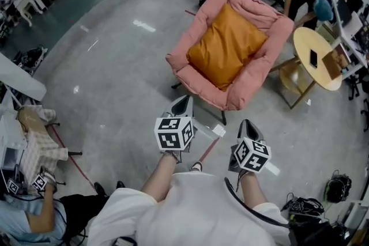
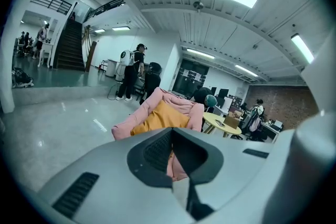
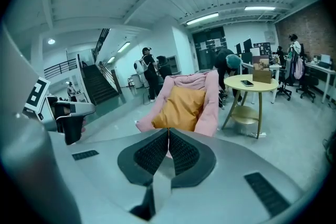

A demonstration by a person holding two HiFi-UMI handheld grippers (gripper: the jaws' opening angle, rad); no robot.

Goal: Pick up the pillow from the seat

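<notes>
Grey two-jaw tongs, nearest: the left gripper and the right gripper are each seen with jaws pressed together and nothing between them. Both are aimed at the seat from short of it. No part of the task is judged done; approach, opening, grasp and lift are all left. Beyond them, an orange pillow is found lying in the hollow of the pink padded seat. It looks plump, smooth and roughly rectangular, and is untouched.

The lower parts of the orange pillow and pink chair are hidden by the left gripper in its own view. A seated person is cut off by the head view's lower edge.
</notes>
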